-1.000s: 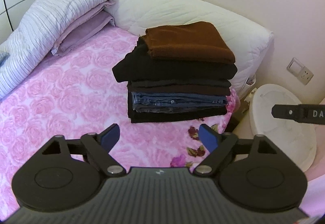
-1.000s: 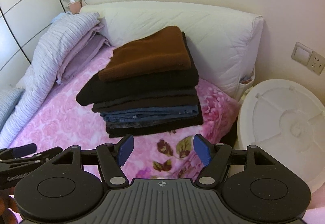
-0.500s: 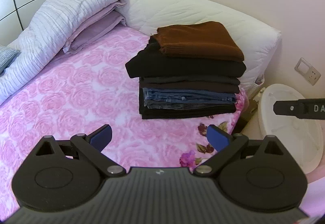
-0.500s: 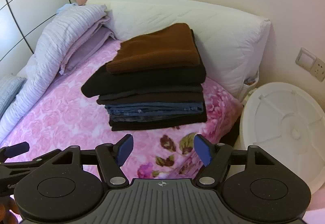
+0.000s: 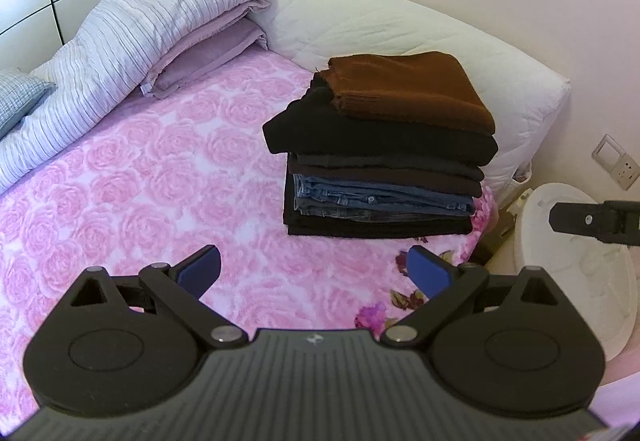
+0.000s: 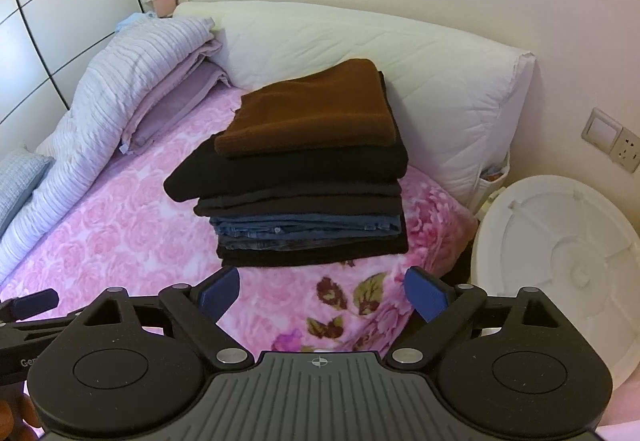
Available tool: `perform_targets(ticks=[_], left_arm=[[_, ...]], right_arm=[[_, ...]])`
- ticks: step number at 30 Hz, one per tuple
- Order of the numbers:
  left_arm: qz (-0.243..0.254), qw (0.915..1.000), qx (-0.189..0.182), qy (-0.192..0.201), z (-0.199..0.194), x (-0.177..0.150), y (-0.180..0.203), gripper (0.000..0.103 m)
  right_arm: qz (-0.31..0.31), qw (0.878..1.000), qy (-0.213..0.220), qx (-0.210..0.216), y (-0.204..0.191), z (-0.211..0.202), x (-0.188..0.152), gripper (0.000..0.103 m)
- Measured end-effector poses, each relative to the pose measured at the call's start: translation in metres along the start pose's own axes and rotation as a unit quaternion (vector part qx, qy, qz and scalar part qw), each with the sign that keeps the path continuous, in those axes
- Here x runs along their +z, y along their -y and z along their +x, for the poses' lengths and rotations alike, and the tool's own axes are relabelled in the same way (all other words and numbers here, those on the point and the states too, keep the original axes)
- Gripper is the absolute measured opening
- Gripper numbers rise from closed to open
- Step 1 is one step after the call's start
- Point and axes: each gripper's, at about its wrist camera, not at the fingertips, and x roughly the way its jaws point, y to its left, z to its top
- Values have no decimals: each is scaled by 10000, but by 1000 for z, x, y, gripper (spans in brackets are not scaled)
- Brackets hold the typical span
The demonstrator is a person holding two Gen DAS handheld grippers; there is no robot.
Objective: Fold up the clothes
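Observation:
A stack of folded clothes (image 5: 384, 165) sits on the pink rose blanket (image 5: 140, 177) near the bed's right corner. A brown garment (image 5: 408, 89) lies on top, over black ones and blue jeans (image 5: 380, 199). The stack also shows in the right wrist view (image 6: 308, 177). My left gripper (image 5: 314, 269) is open and empty, hovering over the blanket short of the stack. My right gripper (image 6: 320, 291) is open and empty, just in front of the stack's near edge. Part of the right gripper shows at the right edge of the left wrist view (image 5: 596, 223).
A long white bolster (image 5: 400, 25) runs behind the stack. A striped quilt and lilac sheets (image 5: 132, 41) are piled at the left. A round white plastic lid (image 6: 568, 265) stands off the bed's right side. A wall socket (image 6: 612, 139) and wardrobe doors (image 6: 52, 21) border the bed.
Both grippers have drawn back and risen from the stack, so more of the bed shows. The left gripper's jaws have opened wider. The stack has not moved.

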Motion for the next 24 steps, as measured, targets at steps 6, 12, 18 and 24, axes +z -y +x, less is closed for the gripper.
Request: perform_targets(ticks=[6, 12, 18, 24], left_arm=[[-22, 10000, -32, -4, 1, 1, 4, 98], [1, 10000, -55, 7, 1, 4, 7, 98], [121, 9999, -35, 18, 2, 5, 12, 98], [179, 9998, -13, 37, 4, 8, 16, 98]], right_arm=[[-41, 10000, 43, -13, 0, -1, 3, 93], [-42, 10000, 10, 14, 0, 1, 4, 93], [-34, 10000, -18, 21, 2, 3, 6, 93], [-38, 10000, -36, 40, 3, 5, 7, 93]])
